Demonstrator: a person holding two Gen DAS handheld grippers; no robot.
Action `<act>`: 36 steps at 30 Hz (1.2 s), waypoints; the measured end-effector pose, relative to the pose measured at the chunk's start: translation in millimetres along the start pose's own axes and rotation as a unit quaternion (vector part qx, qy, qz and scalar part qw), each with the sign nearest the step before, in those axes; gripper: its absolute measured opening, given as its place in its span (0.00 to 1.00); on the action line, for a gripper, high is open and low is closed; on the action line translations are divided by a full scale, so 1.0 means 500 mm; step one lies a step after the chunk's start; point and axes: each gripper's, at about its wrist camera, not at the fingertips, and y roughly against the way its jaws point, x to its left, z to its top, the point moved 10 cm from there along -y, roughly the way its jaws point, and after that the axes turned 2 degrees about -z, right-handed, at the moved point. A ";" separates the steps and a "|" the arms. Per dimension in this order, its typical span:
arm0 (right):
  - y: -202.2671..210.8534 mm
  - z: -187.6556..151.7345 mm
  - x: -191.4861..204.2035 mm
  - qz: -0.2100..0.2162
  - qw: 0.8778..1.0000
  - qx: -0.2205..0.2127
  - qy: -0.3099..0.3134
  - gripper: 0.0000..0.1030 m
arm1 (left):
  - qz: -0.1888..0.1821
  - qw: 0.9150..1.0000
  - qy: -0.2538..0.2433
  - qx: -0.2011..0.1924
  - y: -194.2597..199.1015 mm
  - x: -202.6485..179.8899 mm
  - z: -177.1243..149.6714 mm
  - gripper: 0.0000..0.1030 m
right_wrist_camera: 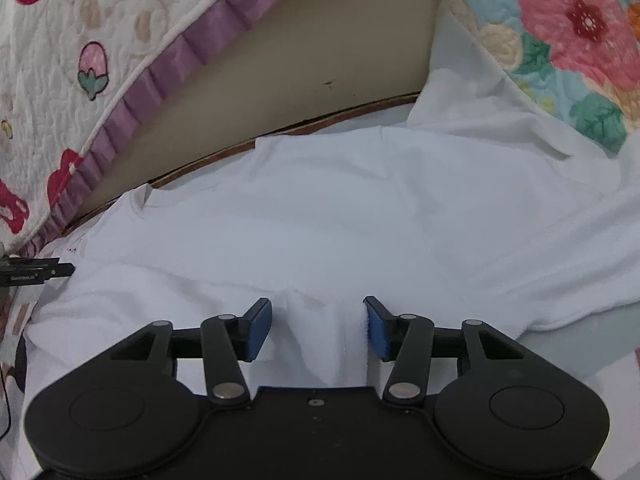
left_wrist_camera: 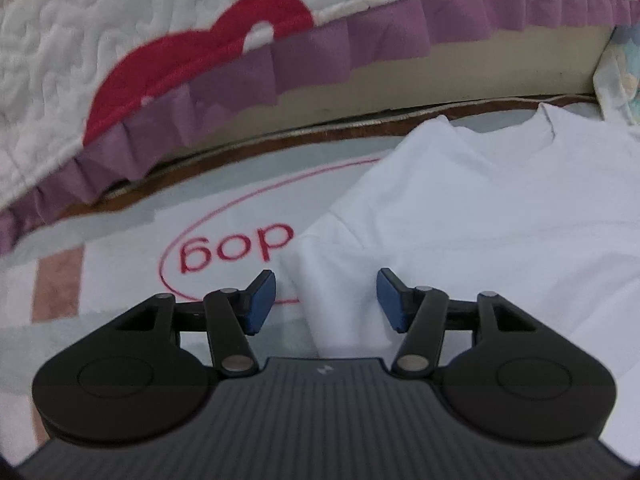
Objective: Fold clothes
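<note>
White cotton T-shirt (right_wrist_camera: 320, 208) lies spread flat on the pale mat printed with "dog" in red (left_wrist_camera: 224, 248), beside the quilt's purple ruffle (left_wrist_camera: 280, 68).
Left gripper (left_wrist_camera: 326, 300) hovers with jaws spread over the shirt's edge; right gripper (right_wrist_camera: 318, 326) stands spread around a raised fold, its right pad touching cloth.

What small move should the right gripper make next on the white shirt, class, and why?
Probably close the right gripper on the raised ridge of the white shirt. Its jaws stand open with that pinch of cloth between them, one pad at the fabric and the other clear, so nothing is gripped yet. The left gripper is also open over a sleeve edge.
</note>
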 end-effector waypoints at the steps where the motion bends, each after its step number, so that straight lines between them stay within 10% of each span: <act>1: 0.000 -0.002 0.009 -0.006 0.999 -0.003 0.033 0.17 | -0.011 1.000 0.011 0.002 0.001 0.001 -0.004 0.46; 6: 0.021 0.045 0.048 -0.054 0.990 -0.059 0.119 0.09 | -0.010 1.000 -0.010 0.003 0.020 -0.003 -0.008 0.04; 19: -0.068 0.199 0.074 -0.105 0.974 -0.071 0.188 0.17 | 0.042 0.992 0.097 -0.071 0.062 0.067 0.006 0.10; 22: -0.099 0.193 0.056 -0.163 0.966 -0.066 0.190 0.27 | 0.039 0.992 0.087 -0.083 0.094 0.056 -0.012 0.29; 24: -0.082 0.191 0.033 -0.181 0.973 -0.077 0.118 0.45 | 0.008 0.994 0.057 -0.096 0.133 0.017 -0.032 0.48; 28: -0.036 0.141 -0.015 -0.139 0.986 -0.078 -0.046 0.46 | -0.052 0.994 -0.056 -0.083 0.171 -0.082 -0.102 0.50; 31: -0.009 0.093 -0.039 -0.081 0.986 -0.069 -0.132 0.46 | -0.023 0.986 -0.152 -0.058 0.165 -0.123 -0.158 0.53; 35: 0.001 0.042 -0.044 0.024 0.977 -0.040 -0.208 0.46 | 0.002 0.993 -0.105 -0.050 0.143 -0.102 -0.174 0.48; 36: 0.003 0.034 -0.048 0.026 0.977 -0.036 -0.211 0.46 | -0.012 0.996 -0.069 -0.049 0.140 -0.092 -0.172 0.31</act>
